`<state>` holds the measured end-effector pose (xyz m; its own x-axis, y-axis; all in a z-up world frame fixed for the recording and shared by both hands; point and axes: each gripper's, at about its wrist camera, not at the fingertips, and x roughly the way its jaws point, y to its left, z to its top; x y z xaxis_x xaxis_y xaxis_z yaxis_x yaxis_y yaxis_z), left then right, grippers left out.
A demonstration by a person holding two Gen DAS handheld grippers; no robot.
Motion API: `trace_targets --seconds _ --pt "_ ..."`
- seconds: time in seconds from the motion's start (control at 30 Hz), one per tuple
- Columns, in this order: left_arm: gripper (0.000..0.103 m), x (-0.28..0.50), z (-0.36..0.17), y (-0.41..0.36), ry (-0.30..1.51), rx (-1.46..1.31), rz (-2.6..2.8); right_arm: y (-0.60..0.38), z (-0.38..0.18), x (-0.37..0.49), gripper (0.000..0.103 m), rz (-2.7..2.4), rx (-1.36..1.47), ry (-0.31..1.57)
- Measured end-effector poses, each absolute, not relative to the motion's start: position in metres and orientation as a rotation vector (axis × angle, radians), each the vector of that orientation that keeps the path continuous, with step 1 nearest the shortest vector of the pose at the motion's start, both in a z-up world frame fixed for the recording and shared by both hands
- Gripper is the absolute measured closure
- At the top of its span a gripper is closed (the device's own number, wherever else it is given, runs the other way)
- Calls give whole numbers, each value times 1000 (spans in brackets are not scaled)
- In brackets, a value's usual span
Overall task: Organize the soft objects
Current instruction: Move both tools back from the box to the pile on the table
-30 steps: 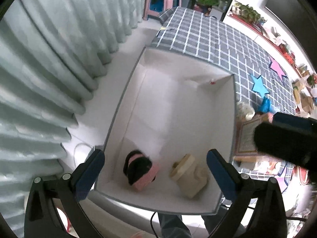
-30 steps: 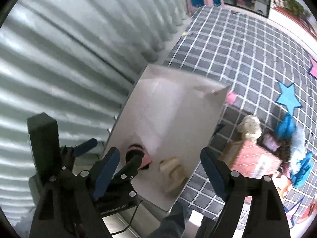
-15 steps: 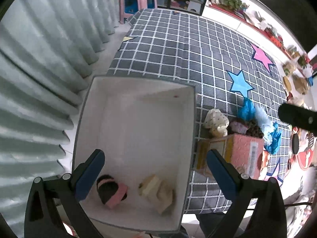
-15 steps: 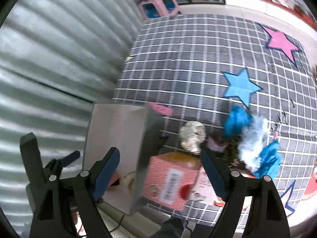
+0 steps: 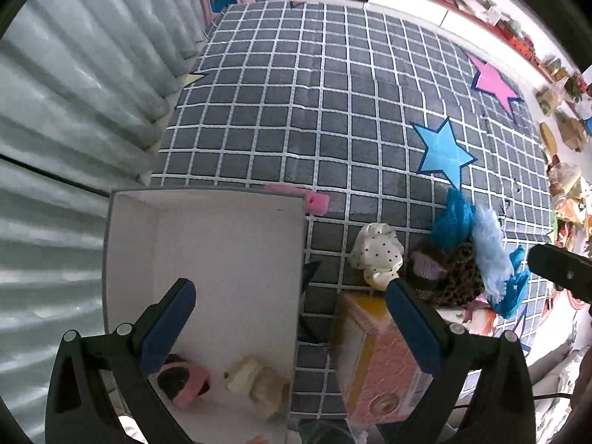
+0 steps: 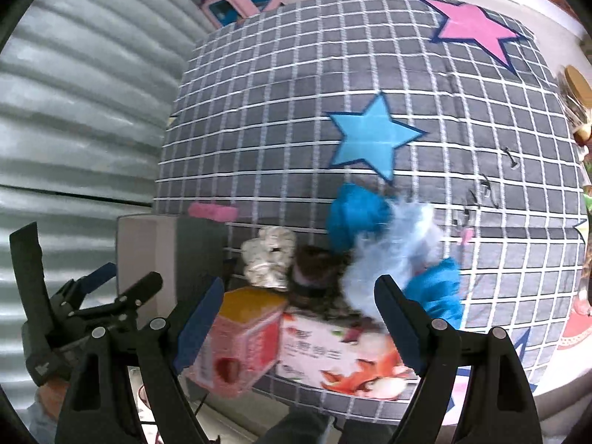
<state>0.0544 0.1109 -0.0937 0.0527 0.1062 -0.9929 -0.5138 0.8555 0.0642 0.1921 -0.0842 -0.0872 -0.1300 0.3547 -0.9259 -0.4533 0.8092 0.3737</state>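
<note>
A white box (image 5: pixel 207 255) stands on the grid mat by the curtain, holding a pink-and-black soft piece (image 5: pixel 183 379) and a cream soft piece (image 5: pixel 255 377). Right of it lie a white dotted scrunchie (image 5: pixel 377 255), a brown leopard piece (image 5: pixel 444 277) and blue fluffy pieces (image 5: pixel 477 236). My left gripper (image 5: pixel 292 322) is open and empty above the box's right edge. My right gripper (image 6: pixel 299 318) is open and empty above the pile: scrunchie (image 6: pixel 270 255), brown piece (image 6: pixel 314 270), blue fluff (image 6: pixel 384 244). The box (image 6: pixel 148 251) is to its left.
A pink carton (image 5: pixel 377 362) stands right of the box, also in the right wrist view (image 6: pixel 240 340), beside a printed white carton (image 6: pixel 340 355). A pink sponge (image 5: pixel 316 201) lies behind the box. Curtain (image 5: pixel 74 111) on the left; clutter along the mat's right edge.
Both grippers have swung right, away from over the box and toward the pile of soft pieces. Both stay open and empty.
</note>
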Motion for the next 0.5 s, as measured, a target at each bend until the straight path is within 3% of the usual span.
trace_targets --seconds 0.5 --pt "0 125 -137 132 1619 -242 495 -114 -128 248 18 617 -82 1652"
